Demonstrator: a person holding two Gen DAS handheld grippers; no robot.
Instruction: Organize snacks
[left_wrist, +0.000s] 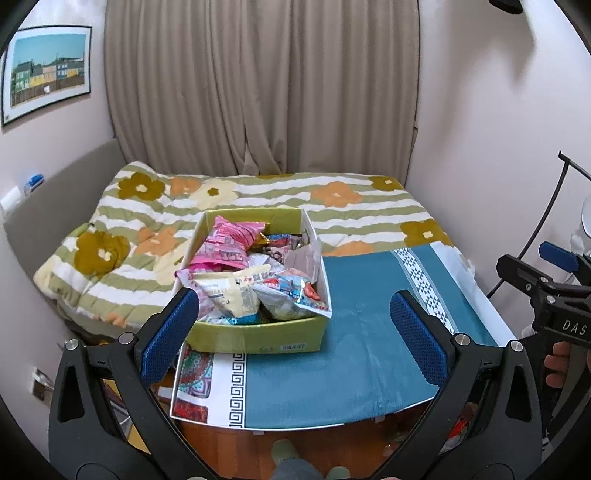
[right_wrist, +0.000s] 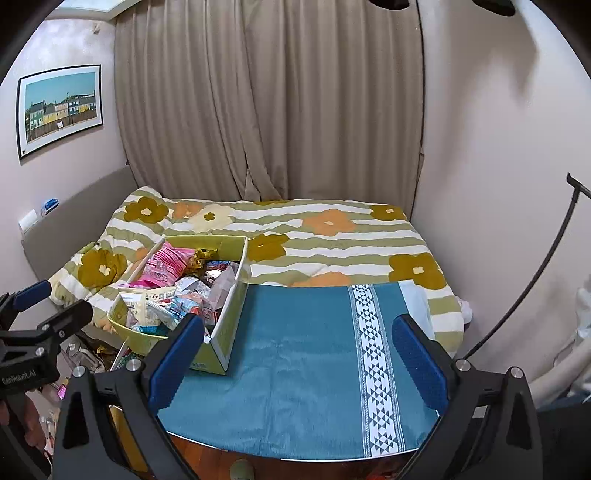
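Now one snack box (left_wrist: 258, 338), two empty tools spread wide.

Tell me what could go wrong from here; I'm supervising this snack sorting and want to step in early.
The snack box is heaped above its rim, so pulling one packet, like the pink packet, may spill neighbours. The box also sits near the teal cloth's left edge; a nudge from the open left gripper might tip it off.

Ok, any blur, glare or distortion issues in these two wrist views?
Left wrist: sharp, strong fisheye bending of the curtain, black vignette corners, mild glare on the snack wrappers. Right wrist: equally sharp, soft even light, same bowing of the blue cloth.
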